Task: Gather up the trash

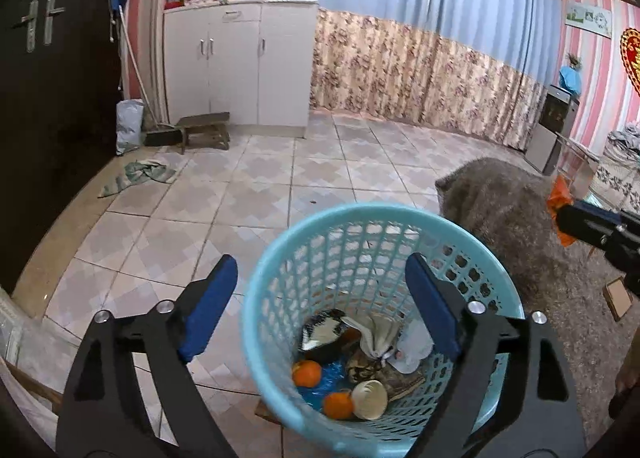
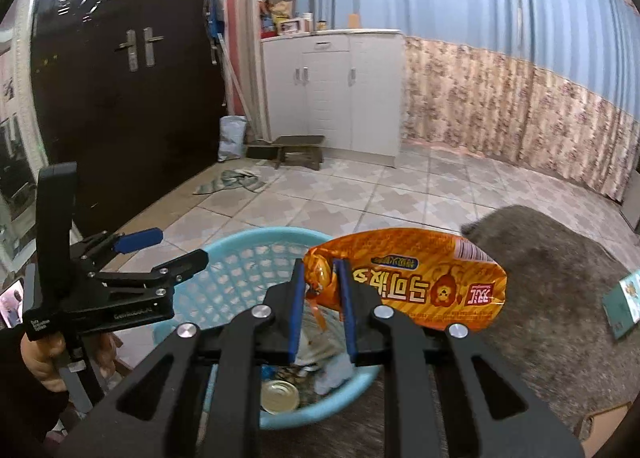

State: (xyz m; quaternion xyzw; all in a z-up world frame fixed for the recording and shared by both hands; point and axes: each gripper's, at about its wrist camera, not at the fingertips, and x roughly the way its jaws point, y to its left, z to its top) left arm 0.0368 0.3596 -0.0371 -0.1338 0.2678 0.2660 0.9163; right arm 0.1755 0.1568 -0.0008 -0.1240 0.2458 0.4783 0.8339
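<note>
A light blue mesh basket (image 1: 360, 214) stands on the tiled floor beside a grey rug. It holds two oranges (image 1: 307, 373), a paper cup (image 1: 370, 399) and several wrappers. My left gripper (image 1: 320, 262) hangs open above the basket with nothing between its fingers. In the right wrist view, my right gripper (image 2: 320, 270) is shut on one end of an orange snack bag (image 2: 420, 282), which it holds over the basket (image 2: 248, 238). The left gripper (image 2: 180, 246) shows at the left of that view, held by a hand. The right gripper (image 1: 580, 218) appears at the right edge of the left wrist view.
The grey rug (image 1: 520, 210) lies right of the basket, with a teal carton (image 2: 624, 306) on it. A crumpled cloth (image 1: 140, 174), a low wooden stool (image 1: 204, 130) and a white cabinet (image 1: 240, 58) stand farther back. A dark double door (image 2: 120, 98) fills the left.
</note>
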